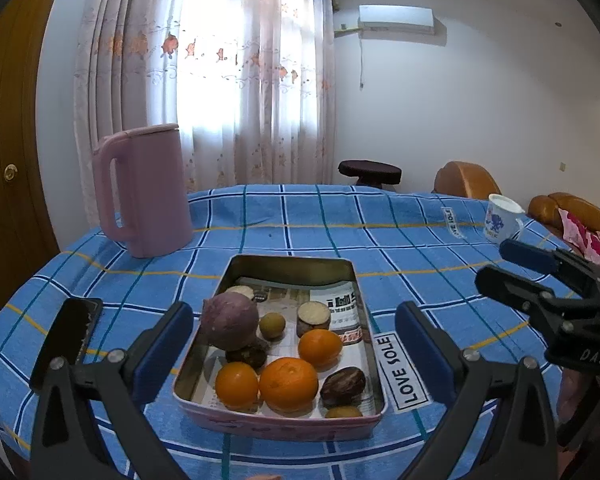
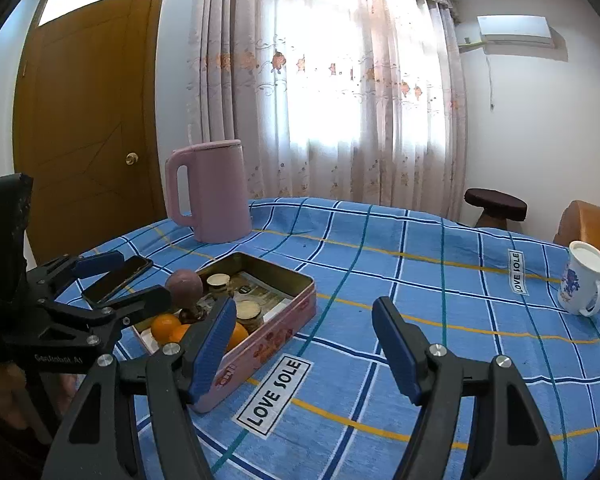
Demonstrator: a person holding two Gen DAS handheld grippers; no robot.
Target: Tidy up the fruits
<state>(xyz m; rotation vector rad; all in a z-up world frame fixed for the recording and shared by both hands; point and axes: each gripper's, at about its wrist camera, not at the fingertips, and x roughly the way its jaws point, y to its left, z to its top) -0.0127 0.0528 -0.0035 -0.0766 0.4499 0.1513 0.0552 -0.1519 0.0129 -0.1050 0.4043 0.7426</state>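
A pink metal tin sits on the blue checked tablecloth and holds three oranges, a purple round fruit, dark brown fruits, small yellow-green fruits and cut slices. My left gripper is open and empty, just in front of and above the tin. My right gripper is open and empty over the cloth, right of the tin. It also shows in the left wrist view, open. The left gripper also shows in the right wrist view.
A pink kettle stands at the back left. A black phone lies left of the tin. A white mug with blue print stands at the far right. Chairs and a stool stand beyond the table.
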